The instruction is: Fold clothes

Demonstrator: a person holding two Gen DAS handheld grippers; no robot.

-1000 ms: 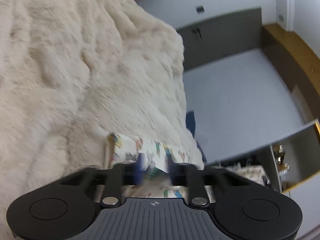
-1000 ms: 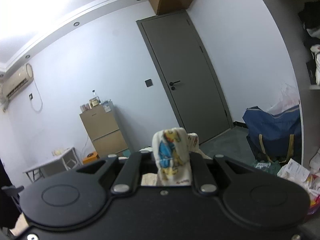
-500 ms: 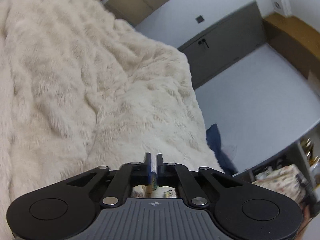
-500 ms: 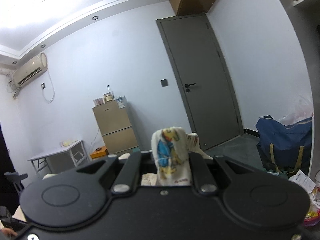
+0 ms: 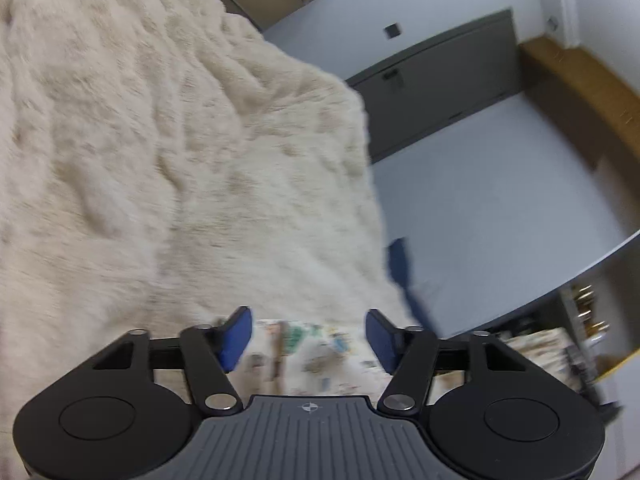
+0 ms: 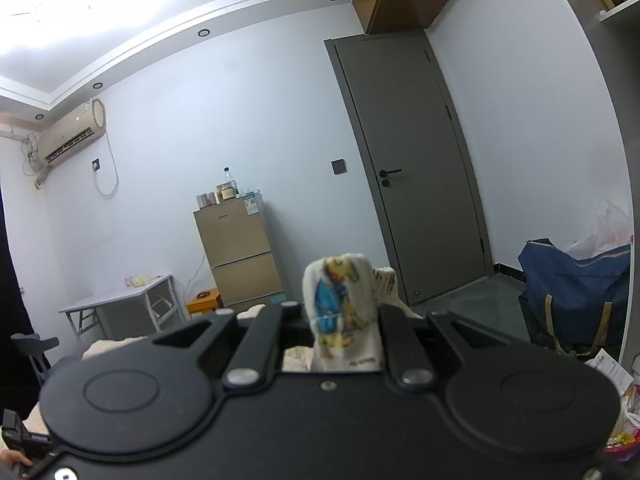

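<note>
- The left claw (image 5: pixel 308 334) is opening: its two blue pads (image 5: pixel 236 338) stand well apart, and the printed garment (image 5: pixel 312 354) lies between them with neither pad pressing on it.
- In the left wrist view the garment is a pale cloth with small, coloured cartoon prints. It lies flat on the cream blanket (image 5: pixel 160 152), close to the blanket's right edge, where the blanket drops away toward the floor. The picture is blurred there, so I cannot tell which way its long axis runs.
- The blanket is thick and furry, with long pile and soft ridges, and it covers the whole bed surface in sight.
- The right claw (image 6: pixel 344 312) is nearly closed and pinches a bunched fold of the same printed cloth (image 6: pixel 340 304). The fold stands upright above the fingers, rounded at the top, with a blue and yellow cartoon figure facing the camera.
- The held cloth looks soft and knitted, white at its base.
- Beyond the right claw stand a grey door (image 6: pixel 416 168), a tan cabinet (image 6: pixel 236 256) and a blue bag (image 6: pixel 576 296) on the floor.
</note>
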